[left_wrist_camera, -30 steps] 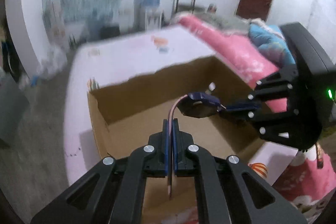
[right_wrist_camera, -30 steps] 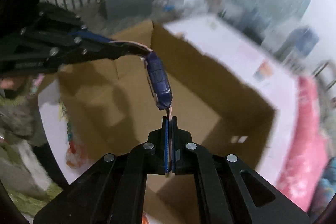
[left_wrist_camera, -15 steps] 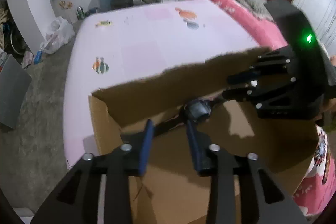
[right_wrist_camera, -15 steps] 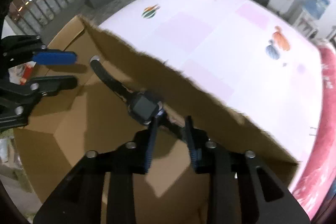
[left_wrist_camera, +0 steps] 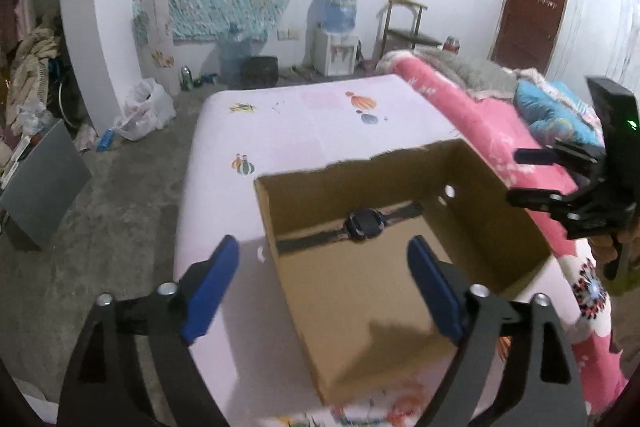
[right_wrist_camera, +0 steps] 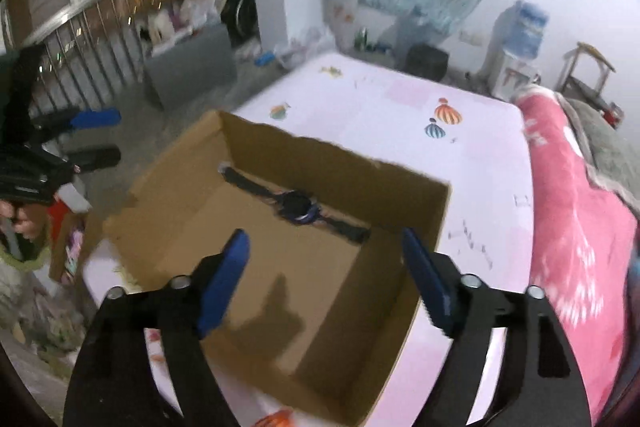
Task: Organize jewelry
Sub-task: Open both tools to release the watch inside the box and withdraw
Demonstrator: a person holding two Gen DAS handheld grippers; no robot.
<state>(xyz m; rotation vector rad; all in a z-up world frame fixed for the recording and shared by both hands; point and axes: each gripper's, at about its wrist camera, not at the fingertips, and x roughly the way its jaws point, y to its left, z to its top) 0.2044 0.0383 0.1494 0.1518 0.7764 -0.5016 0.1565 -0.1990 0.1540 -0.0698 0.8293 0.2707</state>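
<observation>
Watch [left_wrist_camera: 364, 225] lies flat in cardboard box [left_wrist_camera: 400, 291], against far wall; left claw [left_wrist_camera: 324, 283] and right claw [right_wrist_camera: 326, 277] just opened wide above box, both empty

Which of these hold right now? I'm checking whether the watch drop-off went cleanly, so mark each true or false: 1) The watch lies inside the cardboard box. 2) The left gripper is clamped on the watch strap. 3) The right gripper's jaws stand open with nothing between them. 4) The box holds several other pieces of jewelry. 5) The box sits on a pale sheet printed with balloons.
1) True: the watch lies stretched out in the cardboard box, along its far wall.
2) False: the left gripper is open and holds nothing; its jaws have just been opening.
3) True: the right gripper is open and empty, its jaws just opened too.
4) False: only the watch shows in the box.
5) True: the sheet carries balloon prints.
</observation>
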